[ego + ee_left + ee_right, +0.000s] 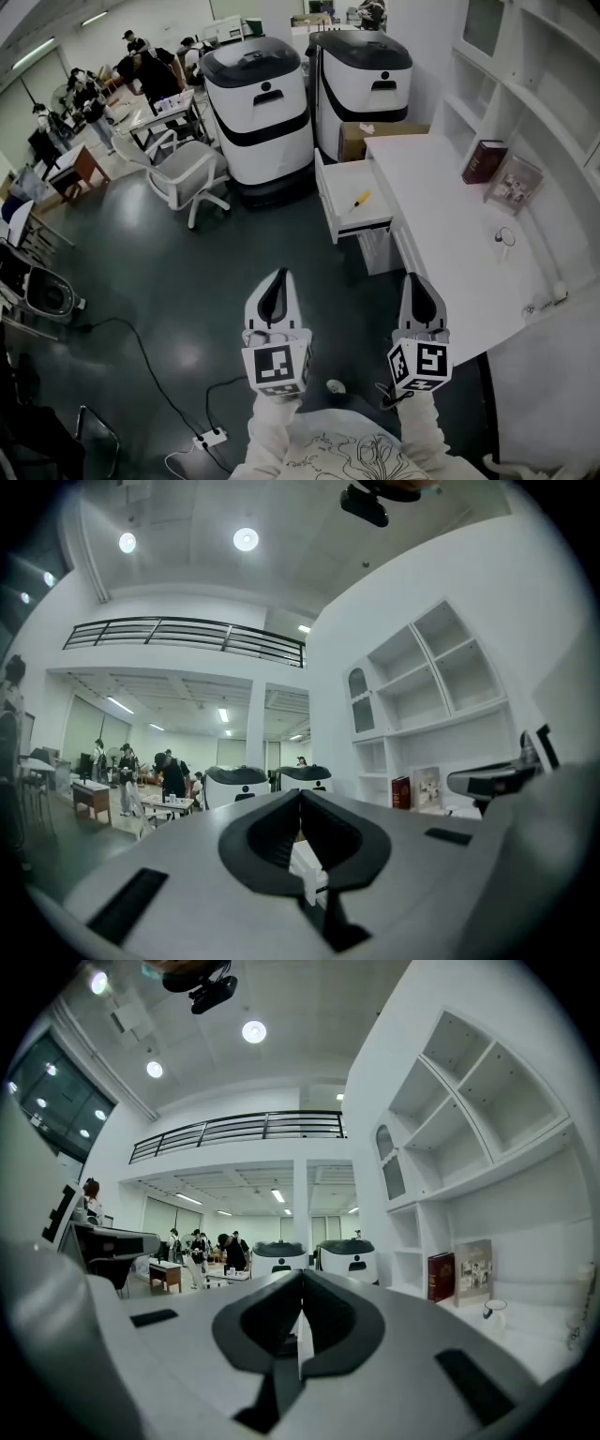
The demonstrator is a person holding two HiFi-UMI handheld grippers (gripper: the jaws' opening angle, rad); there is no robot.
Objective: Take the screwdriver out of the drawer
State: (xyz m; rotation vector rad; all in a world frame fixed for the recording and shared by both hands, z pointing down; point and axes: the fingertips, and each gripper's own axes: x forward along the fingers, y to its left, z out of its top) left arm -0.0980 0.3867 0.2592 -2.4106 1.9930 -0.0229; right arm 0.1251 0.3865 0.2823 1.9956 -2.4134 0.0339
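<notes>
Screwdriver (361,200) location: it lay in the open drawer (330,199), slightly right of centre in the upper half of the head view. Its yellow handle rested on the white drawer floor, tilted, with the higher end toward the upper right. The drawer projected to the left from the white desk (441,220), which ran along the right side of the frame.

My left gripper (279,277) sat in the lower centre of the head view. My right gripper (414,278) sat in the lower centre-right, beside it but not touching. Both were held level over the dark floor (169,281) and pointed toward the top of the frame.

The screwdriver was above both grippers in the frame and well apart from them. Horizontally it fell between their two lines, somewhat closer to the right one. Neither gripper touched the drawer or the desk.

In the left gripper view, the jaws of my left gripper (300,794) met at their tips, with nothing clamped between them. In the right gripper view, my right gripper (302,1274) was likewise closed and empty.

A dark red book (483,159) and a picture frame (514,183) stood on the desk at the upper right.
</notes>
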